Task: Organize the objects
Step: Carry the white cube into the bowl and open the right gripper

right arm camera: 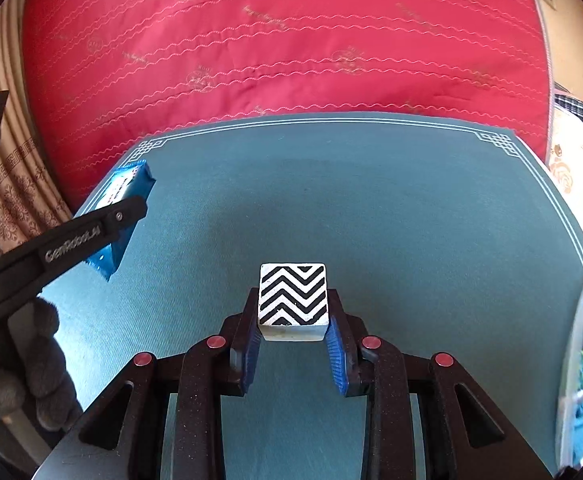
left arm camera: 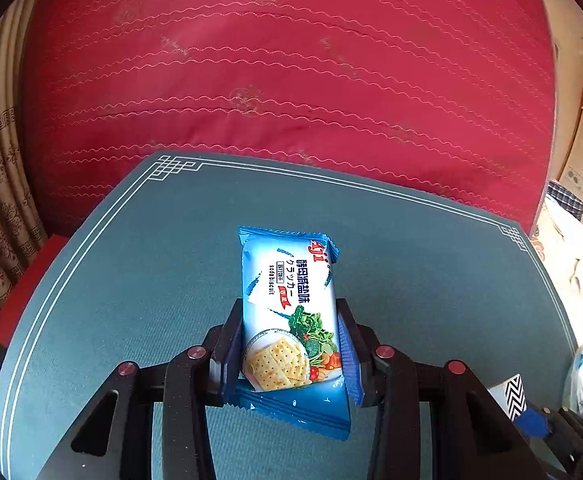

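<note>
The left hand-held gripper (left arm camera: pixel 289 344) is closed on the biscuit packet (left arm camera: pixel 289 312), its blue pads pressing the packet's two long sides near the lower end. The packet's long axis runs straight out along the fingers, its crimped top end pointing toward the red mattress (left arm camera: pixel 291 64) (the printed text reads sideways). It hangs above the teal bench (left arm camera: pixel 131 264), tilted upward. A grey-gloved hand (right arm camera: pixel 23 364) grips the left tool's handle from below. The right hand-held gripper (right arm camera: pixel 293 344) is closed on a white cube (right arm camera: pixel 293 300) with black chevrons, the cube sitting between the fingertips, its patterned face up, chevron tips pointing back toward the gripper
</note>
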Motion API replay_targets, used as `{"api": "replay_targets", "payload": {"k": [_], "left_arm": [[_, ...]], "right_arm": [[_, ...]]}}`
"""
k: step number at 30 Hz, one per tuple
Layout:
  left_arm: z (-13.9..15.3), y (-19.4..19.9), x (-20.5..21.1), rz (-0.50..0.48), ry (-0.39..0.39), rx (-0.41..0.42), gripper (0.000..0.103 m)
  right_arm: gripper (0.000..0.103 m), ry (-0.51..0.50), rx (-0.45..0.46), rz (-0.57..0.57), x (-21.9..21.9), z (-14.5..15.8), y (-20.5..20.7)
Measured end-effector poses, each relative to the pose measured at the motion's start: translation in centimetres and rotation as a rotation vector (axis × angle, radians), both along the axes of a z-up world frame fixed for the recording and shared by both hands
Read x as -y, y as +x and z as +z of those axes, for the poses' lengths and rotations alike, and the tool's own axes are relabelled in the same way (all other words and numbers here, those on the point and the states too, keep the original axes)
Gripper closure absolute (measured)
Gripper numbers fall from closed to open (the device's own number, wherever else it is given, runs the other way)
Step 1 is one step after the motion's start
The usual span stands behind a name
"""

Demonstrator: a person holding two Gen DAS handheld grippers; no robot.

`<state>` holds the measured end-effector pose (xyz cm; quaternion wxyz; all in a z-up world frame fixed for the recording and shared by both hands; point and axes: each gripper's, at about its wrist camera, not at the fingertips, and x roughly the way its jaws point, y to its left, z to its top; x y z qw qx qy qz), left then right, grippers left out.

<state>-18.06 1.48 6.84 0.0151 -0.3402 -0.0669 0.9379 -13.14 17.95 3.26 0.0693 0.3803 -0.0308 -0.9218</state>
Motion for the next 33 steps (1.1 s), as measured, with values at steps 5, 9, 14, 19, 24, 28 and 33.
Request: {"api": "replay_targets", "payload": {"k": [5, 9, 14, 19, 24, 28, 33], "left_arm": [[1.0, 1.0, -1.4, -0.041, -0.005, -0.030, 0.059], [1.7, 2.0, -2.6, -0.077, -0.007, -0.056, 0.059], [2.4, 3.0, -4.1, -0.119, -0.013, -0.080, 0.059], [2.6, 3.9, -5.6, -0.156, -0.028, -0.095, 0.059], [2.6, 4.5, -6.7, -0.196, -0.020, -0.080, 0.059], [2.7, 4.9, -7.6, -0.225, -0.015, -0.078, 0.059], [2.7, 5.9, -9.0, -0.260, -0.027, -0.090, 0.059]], "right_arm": [[0.072, -0.019, -0.022, -0.026, -1.6, 1.1, 2.9], [0.072, -0.033, -0.037, -0.053, -2.9, 1.7, 5.0], [0.072, -0.041, -0.057, -0.111, -5.2, 2.3, 7.6], [0.072, -0.045, -0.083, -0.188, -8.3, 3.0, 10.3], [0.072, -0.031, -0.120, -0.287, -11.7, 4.4, 13.2], [0.072, -0.033, -0.133, -0.377, -15.2, 5.1, 15.5], [0.072, -0.055, -0.141, -0.484, -19.3, 5.9, 17.5]]}}
